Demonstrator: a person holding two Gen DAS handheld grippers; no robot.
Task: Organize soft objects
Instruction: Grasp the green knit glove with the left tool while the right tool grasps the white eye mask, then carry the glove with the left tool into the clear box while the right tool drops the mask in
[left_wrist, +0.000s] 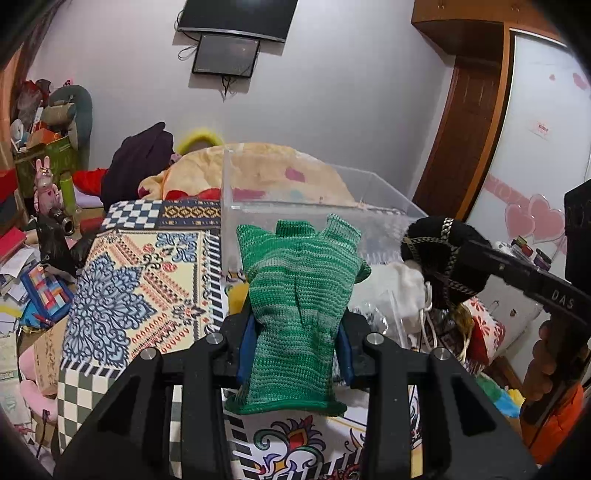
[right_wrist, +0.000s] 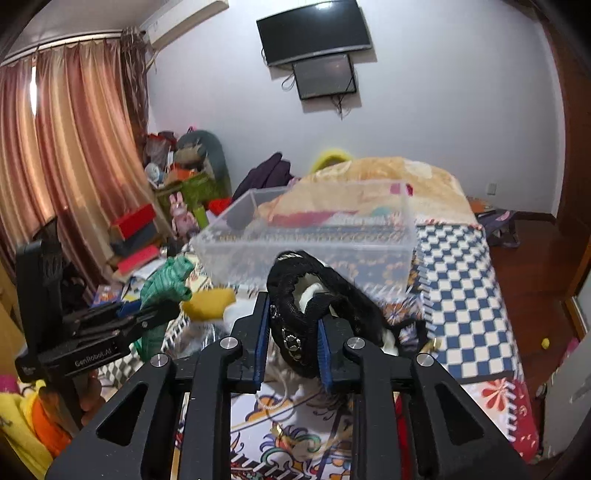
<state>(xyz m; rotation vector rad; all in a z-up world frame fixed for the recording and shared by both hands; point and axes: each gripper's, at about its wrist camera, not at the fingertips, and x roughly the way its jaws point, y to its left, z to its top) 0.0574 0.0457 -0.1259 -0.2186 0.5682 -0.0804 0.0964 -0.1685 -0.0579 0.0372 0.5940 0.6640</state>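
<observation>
Bedroom clutter surrounds the bed (right_wrist: 461, 258) as we lift limp, featherlight knitwear before the clear bin (right_wrist: 306, 229): left tool (left_wrist: 295, 343) clenched mid-body on a green glove (left_wrist: 299, 288), right tool (right_wrist: 291, 347) pinching a black pouch (right_wrist: 314, 306).

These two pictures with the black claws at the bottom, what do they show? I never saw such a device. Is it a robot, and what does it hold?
It is not a robot. A person holds one handheld gripper in each hand, and a wide-angle camera on each looks forward along its two fingers.

The left camera's picture shows the left gripper shut on a green knitted glove. The right camera's picture shows the right gripper shut on a black knitted hat. Each gripper also appears at the edge of the other's picture.

Ahead, on a patterned bedspread, stands a clear plastic box; a yellow soft thing and a white cloth bag are nearby.
</observation>
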